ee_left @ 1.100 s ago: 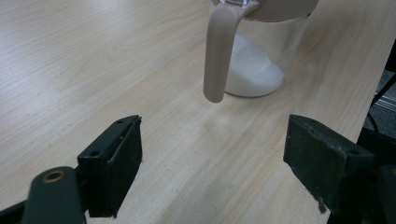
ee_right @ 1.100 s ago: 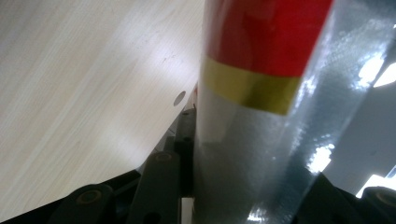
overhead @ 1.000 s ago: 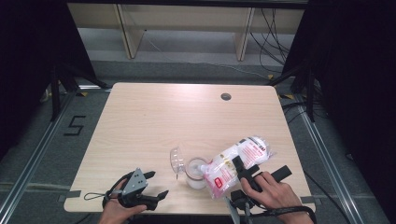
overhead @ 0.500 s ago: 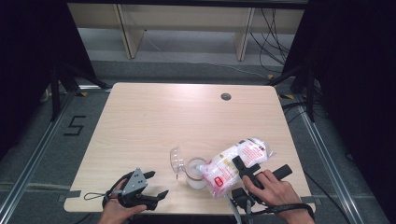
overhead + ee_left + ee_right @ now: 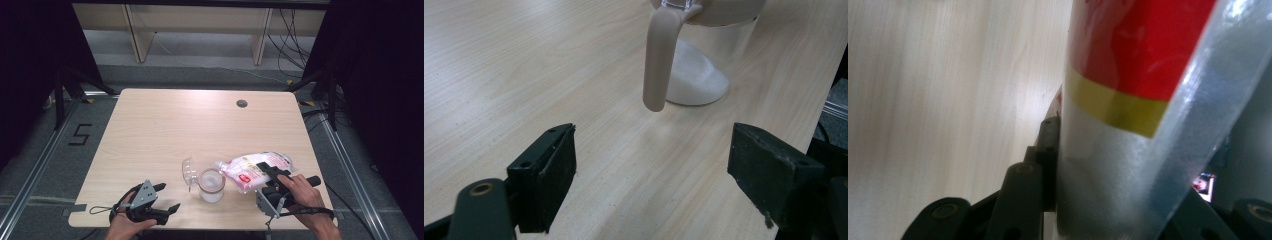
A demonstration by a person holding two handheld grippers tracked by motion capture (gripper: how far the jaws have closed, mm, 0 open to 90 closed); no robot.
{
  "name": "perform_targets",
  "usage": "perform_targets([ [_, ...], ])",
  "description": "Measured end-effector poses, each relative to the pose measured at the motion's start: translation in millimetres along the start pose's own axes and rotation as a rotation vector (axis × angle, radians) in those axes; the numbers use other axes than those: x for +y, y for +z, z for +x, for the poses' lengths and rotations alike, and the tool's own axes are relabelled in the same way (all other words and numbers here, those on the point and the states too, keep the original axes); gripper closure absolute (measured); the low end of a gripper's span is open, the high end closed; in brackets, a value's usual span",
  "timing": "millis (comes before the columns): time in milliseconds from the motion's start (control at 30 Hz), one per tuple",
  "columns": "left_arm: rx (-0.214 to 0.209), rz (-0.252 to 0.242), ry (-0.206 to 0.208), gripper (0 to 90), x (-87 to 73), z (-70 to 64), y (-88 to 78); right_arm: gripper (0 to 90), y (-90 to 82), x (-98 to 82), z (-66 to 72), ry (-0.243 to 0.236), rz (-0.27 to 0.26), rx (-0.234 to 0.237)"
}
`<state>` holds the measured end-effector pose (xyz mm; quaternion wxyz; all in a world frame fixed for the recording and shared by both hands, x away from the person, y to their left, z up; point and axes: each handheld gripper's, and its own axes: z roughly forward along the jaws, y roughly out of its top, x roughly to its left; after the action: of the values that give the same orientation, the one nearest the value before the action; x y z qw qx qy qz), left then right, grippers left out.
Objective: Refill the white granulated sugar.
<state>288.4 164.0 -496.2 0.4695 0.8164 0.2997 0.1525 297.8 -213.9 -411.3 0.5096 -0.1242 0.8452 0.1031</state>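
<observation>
Right tool [image 5: 268, 172], clamped on the bag [image 5: 252, 169], has lowered its mouth away from the jar [image 5: 211, 184]; left tool [image 5: 161, 199] rests open, empty.

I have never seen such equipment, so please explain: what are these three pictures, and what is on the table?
A person sits at a wooden table holding a hand-held two-jaw tool in each hand. One picture looks down from above; the other two come from cameras riding on each tool. The left tool rests open near the table edge, holding nothing. The right tool is clamped on a plastic bag with a red label. Beside the bag stands a clear jar of white powder, lid flipped open.
</observation>
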Motion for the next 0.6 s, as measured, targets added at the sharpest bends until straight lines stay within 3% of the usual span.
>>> perform_targets([
  [100,0.004,-0.001,-0.001,19.1,0.0,0.0,-0.4,72.8,2.1,-1.4,0.5,0.03,-0.007,0.001],
  [167,0.008,0.0,0.003,19.1,0.1,0.8,-1.2,73.0,2.1,-3.1,2.1,0.106,-0.015,0.011],
  [200,0.009,-0.001,0.006,19.1,0.2,1.1,-1.4,73.1,3.4,-4.1,0.6,0.115,-0.036,0.003],
  [233,0.008,-0.001,0.019,19.1,0.4,1.9,-1.5,73.1,4.2,-5.9,0.1,0.165,-0.058,0.013],
  [267,0.008,0.0,0.028,19.1,0.6,2.4,-1.6,73.1,4.2,-5.9,0.1,0.165,-0.058,0.013],
  [300,0.008,0.0,0.003,19.1,0.1,0.7,-1.4,73.2,4.0,-6.4,-0.1,0.182,-0.062,0.01],
  [367,0.006,-0.001,-0.001,19.1,0.0,0.2,-0.9,73.3,6.1,-8.0,0.1,0.193,-0.089,0.031],
  [400,0.006,-0.002,-0.002,19.1,0.0,0.1,-0.8,73.4,6.6,-8.0,-1.3,0.165,-0.093,0.024],
  [467,0.006,-0.008,-0.011,19.1,-0.3,-0.3,-0.2,73.5,8.6,-8.8,2.1,0.214,-0.091,0.041],
  [533,0.011,0.001,0.008,19.1,0.1,1.1,-1.3,73.7,12.0,-10.4,1.9,0.207,-0.103,0.047],
  [567,0.008,-0.001,0.003,19.1,0.0,0.9,-1.2,73.8,12.8,-11.3,5.1,0.255,-0.097,0.045],
  [600,0.008,0.0,0.008,19.1,0.1,1.1,-1.3,73.9,13.9,-12.3,6.3,0.268,-0.099,0.053],
])
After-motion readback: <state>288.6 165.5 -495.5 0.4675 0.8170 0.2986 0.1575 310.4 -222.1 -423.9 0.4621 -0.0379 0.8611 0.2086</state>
